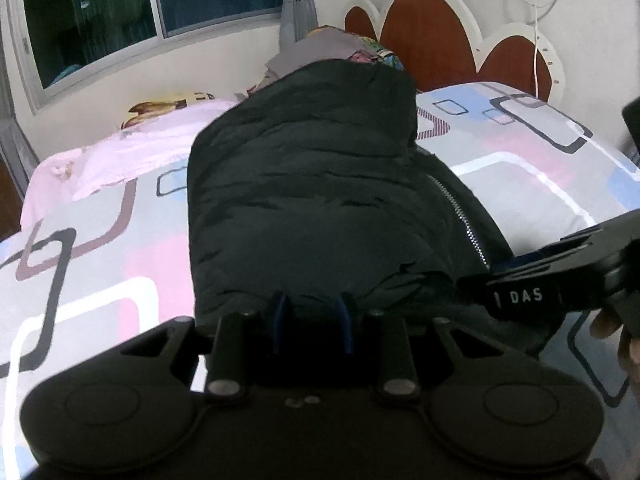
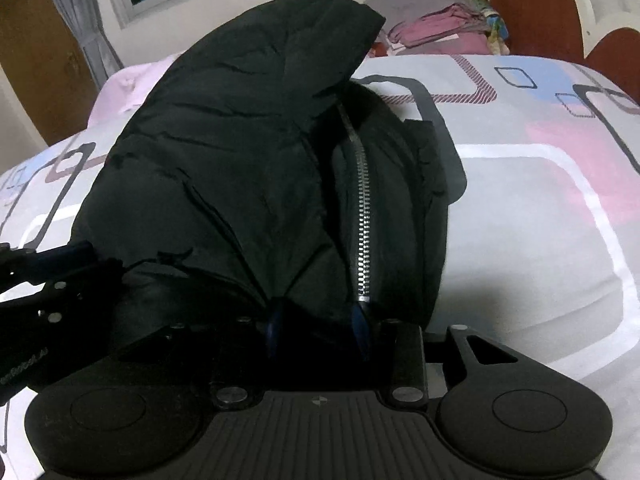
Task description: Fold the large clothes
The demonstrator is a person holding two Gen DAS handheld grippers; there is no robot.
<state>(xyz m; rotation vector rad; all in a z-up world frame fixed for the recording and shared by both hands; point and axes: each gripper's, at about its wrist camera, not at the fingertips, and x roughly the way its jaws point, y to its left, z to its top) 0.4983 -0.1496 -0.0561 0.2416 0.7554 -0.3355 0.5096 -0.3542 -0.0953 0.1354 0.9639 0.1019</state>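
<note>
Both tongs — left gripper (image 1: pixel 312 320), right gripper (image 2: pixel 318 328) — pinch the black jacket's (image 1: pixel 300 184) near hem (bed's near edge), seemingly mid-fold — next, carry it toward the headboard (image 1: pixel 432 36).

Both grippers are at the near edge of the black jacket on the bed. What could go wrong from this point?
1. The puffy black jacket looks slick, so its hem may slip from the left gripper or the right gripper.
2. The zipper runs to the right gripper and may snag.
3. The folded clothes pile lies beyond and could be knocked.
</note>
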